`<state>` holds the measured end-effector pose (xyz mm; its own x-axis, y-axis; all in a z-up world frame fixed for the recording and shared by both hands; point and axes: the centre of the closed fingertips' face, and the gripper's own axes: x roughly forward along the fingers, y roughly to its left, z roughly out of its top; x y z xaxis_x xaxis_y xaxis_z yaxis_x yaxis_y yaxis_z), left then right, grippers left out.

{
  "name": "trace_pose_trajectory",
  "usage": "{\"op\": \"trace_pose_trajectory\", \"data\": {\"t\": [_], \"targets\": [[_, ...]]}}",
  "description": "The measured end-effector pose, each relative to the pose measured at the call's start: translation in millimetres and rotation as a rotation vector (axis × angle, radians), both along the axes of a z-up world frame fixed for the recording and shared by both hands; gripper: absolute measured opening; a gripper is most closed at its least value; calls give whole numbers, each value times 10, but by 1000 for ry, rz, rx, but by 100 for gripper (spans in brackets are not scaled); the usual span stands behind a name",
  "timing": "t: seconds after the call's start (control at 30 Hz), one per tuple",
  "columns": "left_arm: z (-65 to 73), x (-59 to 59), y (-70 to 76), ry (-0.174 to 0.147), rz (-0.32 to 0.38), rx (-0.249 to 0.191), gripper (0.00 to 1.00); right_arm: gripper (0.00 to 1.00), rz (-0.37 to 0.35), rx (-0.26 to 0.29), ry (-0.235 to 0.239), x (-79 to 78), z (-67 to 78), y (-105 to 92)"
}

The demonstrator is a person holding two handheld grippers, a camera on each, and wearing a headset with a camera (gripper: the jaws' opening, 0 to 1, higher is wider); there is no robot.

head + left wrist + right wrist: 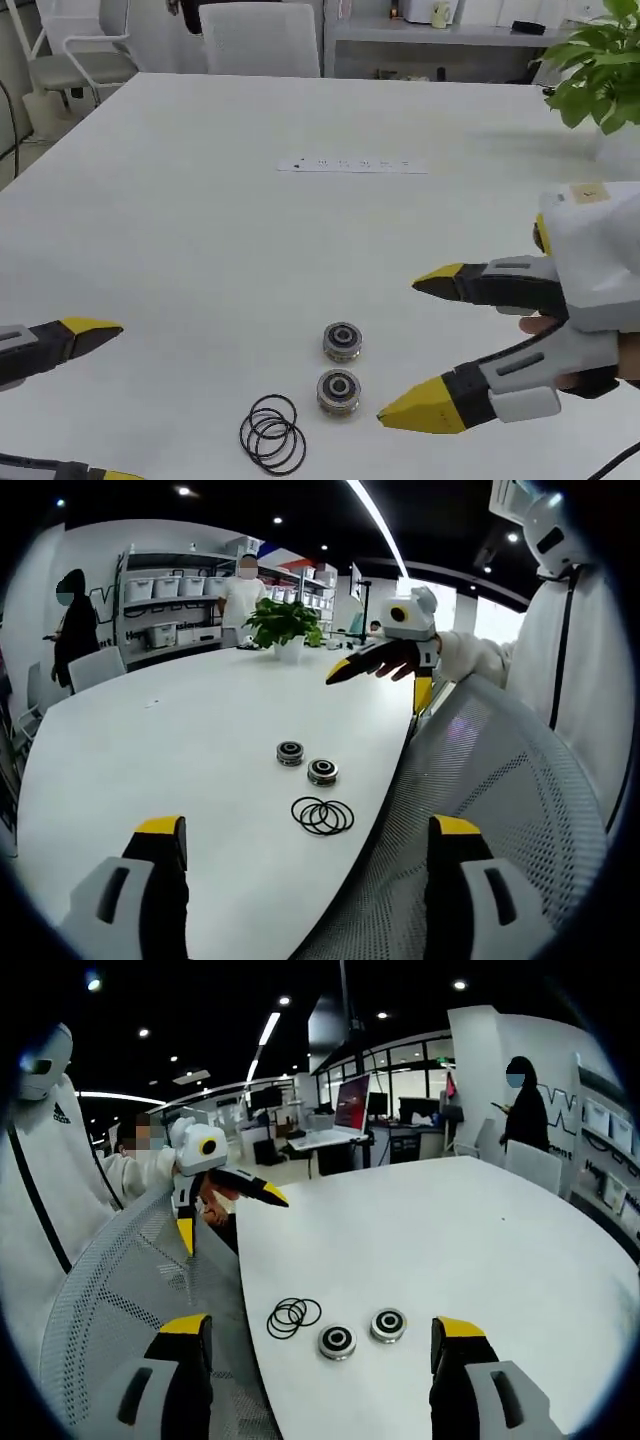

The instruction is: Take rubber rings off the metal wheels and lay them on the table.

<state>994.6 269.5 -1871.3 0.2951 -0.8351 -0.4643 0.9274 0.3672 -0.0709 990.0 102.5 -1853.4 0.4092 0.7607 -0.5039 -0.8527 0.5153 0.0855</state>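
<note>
Lower centre: two round metal wheels (342,340), one just below the other, stand on your smooth white bench (200,220). At their lower left, thin black rings (272,433) overlap, roughly four. Your left tongs (112,402) and right tongs (412,347) gape wide, empty.

We see a smooth, matt white table top (200,230) across the middle of the frame, two glossy silver metal wheels (342,340) with dark centres at lower centre, thin black rubber rings (272,433) beside them, and matt grey plastic with yellow tips on the right gripper (398,348) at right.
</note>
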Motion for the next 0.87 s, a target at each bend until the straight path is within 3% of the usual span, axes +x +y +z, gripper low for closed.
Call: {"op": "trace_pose_trajectory", "data": {"t": [0.37,0.5,0.87], "targets": [[-19,22,32,7,17,-11,99,98,-113,40,18,-28,-65,-316],[-29,30,53,10,27,-14,99,99,-163,43,42,-74,-164,-446],[-30,47,80,11,44,-23,99,99,-249,74,120,-214,-406,-577]]}}
